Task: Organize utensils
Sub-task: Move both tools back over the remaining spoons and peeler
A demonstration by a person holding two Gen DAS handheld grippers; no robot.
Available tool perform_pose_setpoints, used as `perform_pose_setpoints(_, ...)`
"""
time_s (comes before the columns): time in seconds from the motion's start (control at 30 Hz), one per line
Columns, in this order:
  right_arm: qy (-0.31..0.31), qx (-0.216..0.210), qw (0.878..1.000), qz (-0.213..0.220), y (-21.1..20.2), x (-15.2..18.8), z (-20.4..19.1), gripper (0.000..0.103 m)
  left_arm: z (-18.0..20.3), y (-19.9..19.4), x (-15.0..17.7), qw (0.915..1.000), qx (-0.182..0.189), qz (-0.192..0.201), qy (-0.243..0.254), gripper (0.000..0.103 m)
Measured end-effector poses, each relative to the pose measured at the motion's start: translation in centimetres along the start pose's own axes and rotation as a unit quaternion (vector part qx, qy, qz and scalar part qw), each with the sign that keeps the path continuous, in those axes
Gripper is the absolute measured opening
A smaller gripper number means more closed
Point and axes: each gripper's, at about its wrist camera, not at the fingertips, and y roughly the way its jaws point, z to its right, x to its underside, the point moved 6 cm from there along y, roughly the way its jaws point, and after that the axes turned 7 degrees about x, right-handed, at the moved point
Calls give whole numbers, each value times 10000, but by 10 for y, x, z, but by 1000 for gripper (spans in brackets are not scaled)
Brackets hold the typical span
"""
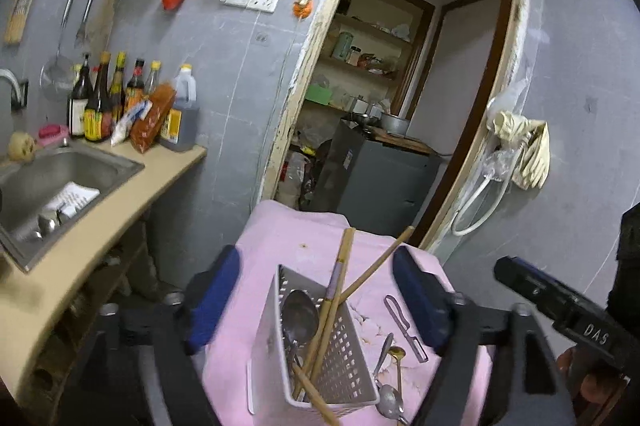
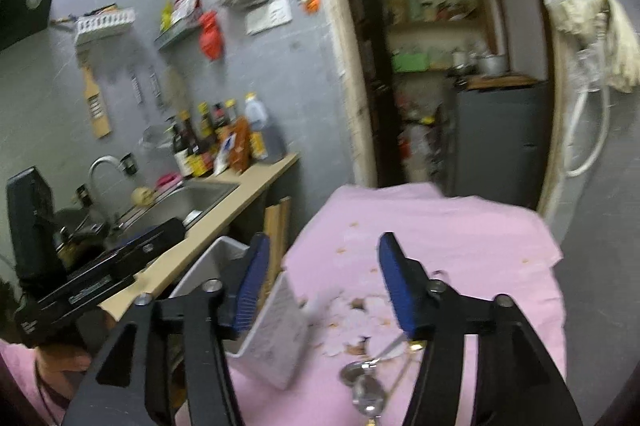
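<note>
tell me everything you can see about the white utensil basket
The basket is a white, perforated box that looks plastic, open at the top. It stands on the pink cloth and appears tilted in both views. Inside are a metal spoon and several wooden chopsticks that jut past the rim. Loose spoons and a peeler lie on the cloth to its right. The left gripper is open, one finger on each side; contact is unclear.

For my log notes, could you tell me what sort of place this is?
Most likely a small home kitchen: a steel sink set in a counter, sauce bottles against the wall, and a pantry shelf through the doorway.
</note>
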Motion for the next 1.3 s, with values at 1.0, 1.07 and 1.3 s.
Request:
perform_pose_setpoints(1.0,-295,1181,9925,134,-40,32,128,102,110,1,59,9904,-906,328,992,103)
perform_pose_setpoints(1.07,-333,1114,9932,31,-33,36,137,102,117,5,68,9897,-925,254,1066,103)
perform_pose_setpoints(1.3,-367,825,9956,-245,-9,49,162,102,130,22,100,9898,-1021,-155,976,103)
